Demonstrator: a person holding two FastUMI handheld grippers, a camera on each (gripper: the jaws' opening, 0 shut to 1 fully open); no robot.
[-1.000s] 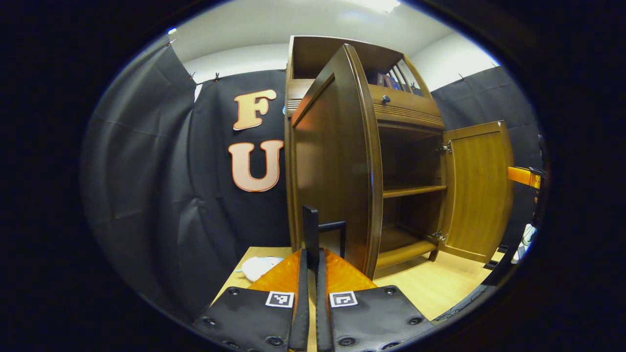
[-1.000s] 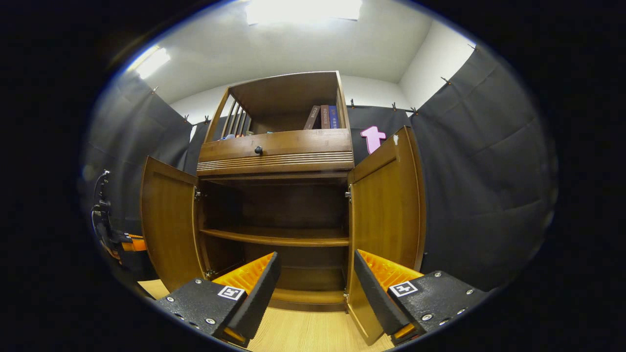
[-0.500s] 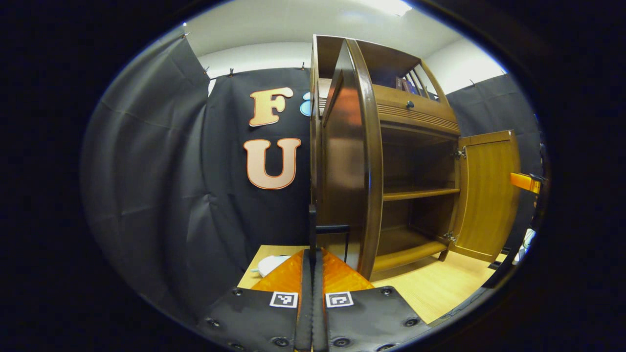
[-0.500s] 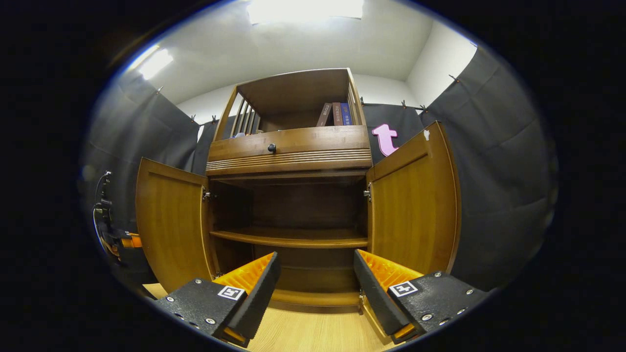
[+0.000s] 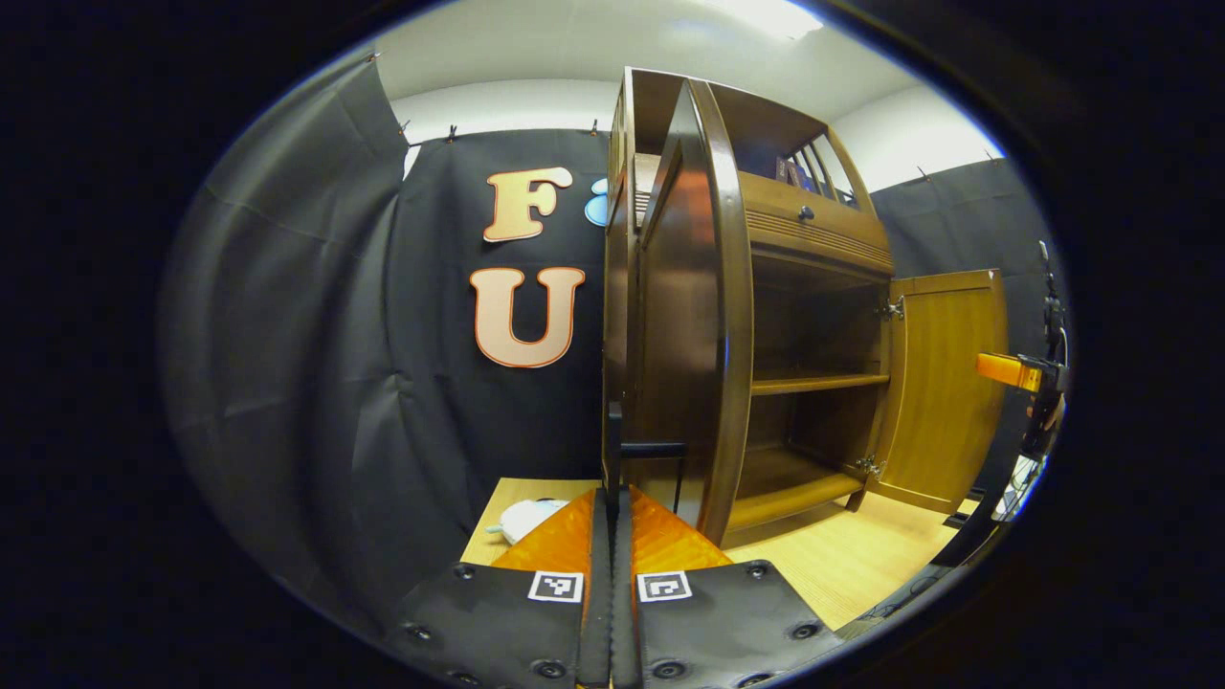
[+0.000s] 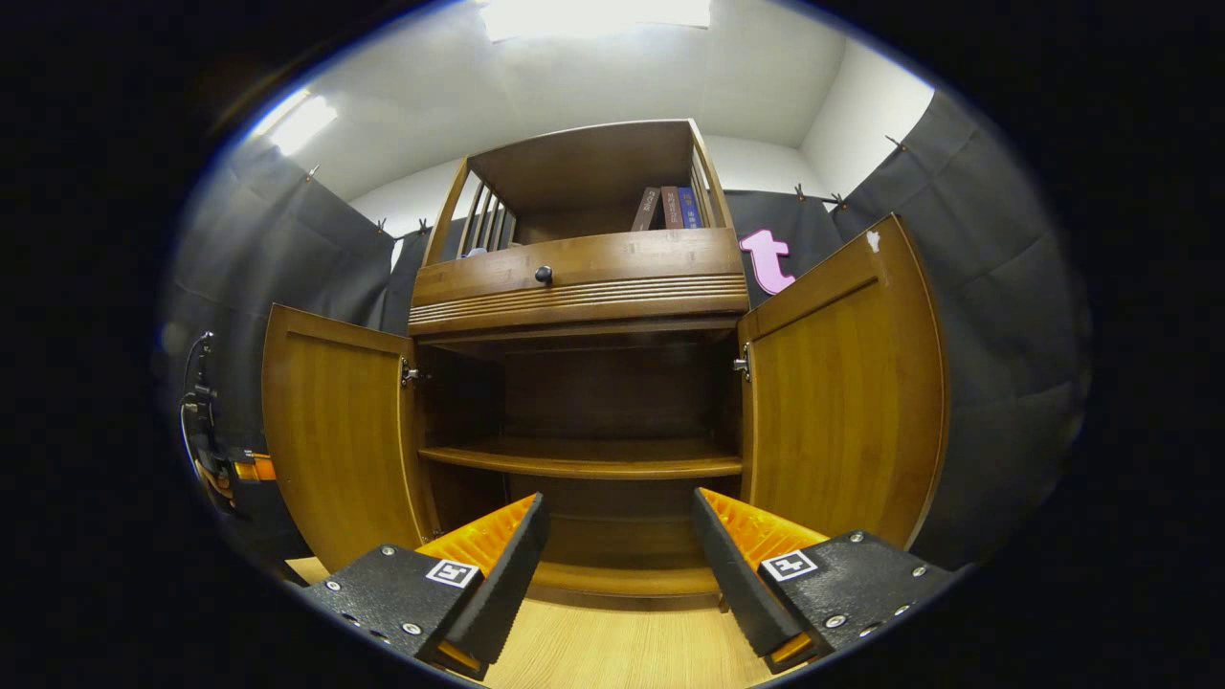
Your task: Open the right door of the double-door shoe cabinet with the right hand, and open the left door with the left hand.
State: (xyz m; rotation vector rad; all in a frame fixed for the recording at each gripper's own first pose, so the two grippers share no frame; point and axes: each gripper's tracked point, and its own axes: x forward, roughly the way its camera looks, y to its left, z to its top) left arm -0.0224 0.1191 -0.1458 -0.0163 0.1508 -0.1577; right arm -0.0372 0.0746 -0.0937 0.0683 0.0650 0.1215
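The wooden shoe cabinet (image 6: 574, 277) stands with both doors swung out. In the left gripper view the left door (image 5: 684, 335) shows nearly edge-on, and my left gripper (image 5: 611, 502) is shut on its dark bracket handle (image 5: 651, 448). The right door (image 5: 943, 392) stands open farther off, with the other gripper (image 5: 1014, 368) beside it. In the right gripper view my right gripper (image 6: 620, 507) is open and holds nothing, facing the cabinet's inside between the left door (image 6: 335, 431) and the right door (image 6: 842, 402). The left gripper (image 6: 239, 469) shows beyond the left door.
Inside the cabinet a shelf (image 6: 584, 459) crosses at mid height. Above it is a drawer with a dark knob (image 6: 544, 275), and books (image 6: 670, 206) stand on the top shelf. A white object (image 5: 526, 517) lies on the wooden floor (image 5: 842, 555) left of the cabinet.
The left door has swung farther open with my left gripper on its handle. In the right gripper view the cabinet has shifted right and looms a little larger; that gripper stays open.
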